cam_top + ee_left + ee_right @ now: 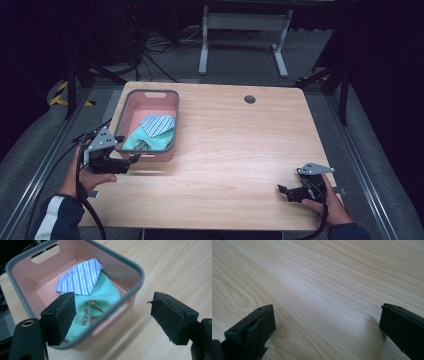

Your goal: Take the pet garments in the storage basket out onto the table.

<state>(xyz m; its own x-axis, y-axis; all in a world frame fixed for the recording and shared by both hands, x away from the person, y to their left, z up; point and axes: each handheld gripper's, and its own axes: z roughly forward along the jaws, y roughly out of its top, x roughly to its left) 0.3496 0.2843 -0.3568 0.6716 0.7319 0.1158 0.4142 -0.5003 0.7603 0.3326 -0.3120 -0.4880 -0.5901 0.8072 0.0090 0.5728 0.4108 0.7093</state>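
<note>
A pink bin with a grey rim (150, 95) (138, 270) stands on the left part of the wooden table (240, 145). Inside it lie a blue-and-white striped cloth (157, 124) (81, 277) and a mint-green cloth (150, 142) (100, 300) with dark lettering. My left gripper (132, 160) (112, 315) is open just in front of the bin's near corner, with nothing between its jaws. My right gripper (284, 190) (327, 325) is open low over bare wood near the table's front right.
A round cable hole (249, 99) sits near the table's far edge. Beyond the table stand a white metal frame (245, 30) and loose cables on the grey floor. Metal rails run along both sides of the table.
</note>
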